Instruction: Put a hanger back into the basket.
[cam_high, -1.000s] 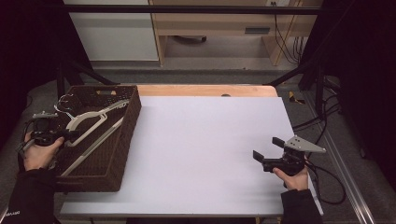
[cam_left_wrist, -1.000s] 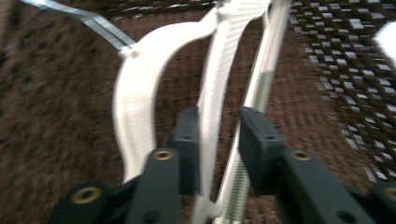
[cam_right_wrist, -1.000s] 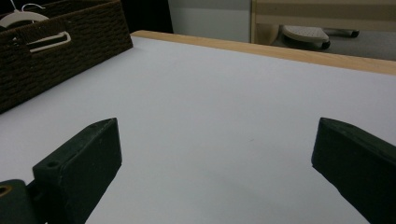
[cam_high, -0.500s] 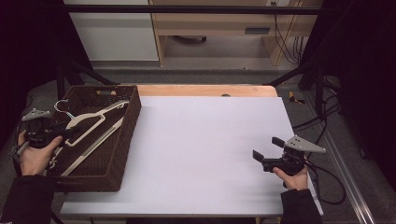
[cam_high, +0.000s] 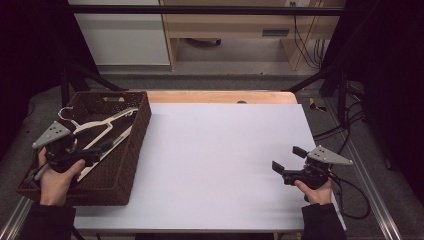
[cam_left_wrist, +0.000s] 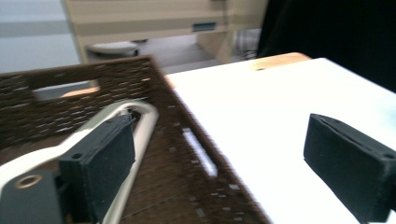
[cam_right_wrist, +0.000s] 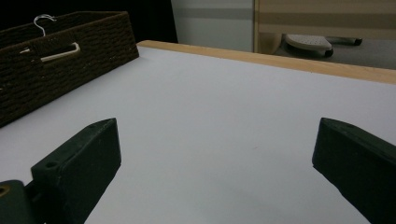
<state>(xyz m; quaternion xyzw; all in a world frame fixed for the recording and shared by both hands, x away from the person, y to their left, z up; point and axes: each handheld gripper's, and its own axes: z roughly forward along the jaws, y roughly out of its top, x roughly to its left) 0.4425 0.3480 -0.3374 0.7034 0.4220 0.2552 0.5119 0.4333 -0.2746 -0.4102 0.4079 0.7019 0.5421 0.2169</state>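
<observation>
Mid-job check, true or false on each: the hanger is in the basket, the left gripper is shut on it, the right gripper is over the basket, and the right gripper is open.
1. The white hanger lies in the brown wicker basket. True.
2. The left gripper is shut on the hanger. False: its jaws stand wide apart, over the basket beside the hanger.
3. The right gripper is over the basket. False: it is above the white table, at the far side from the basket.
4. The right gripper is open and holds nothing. True.
</observation>
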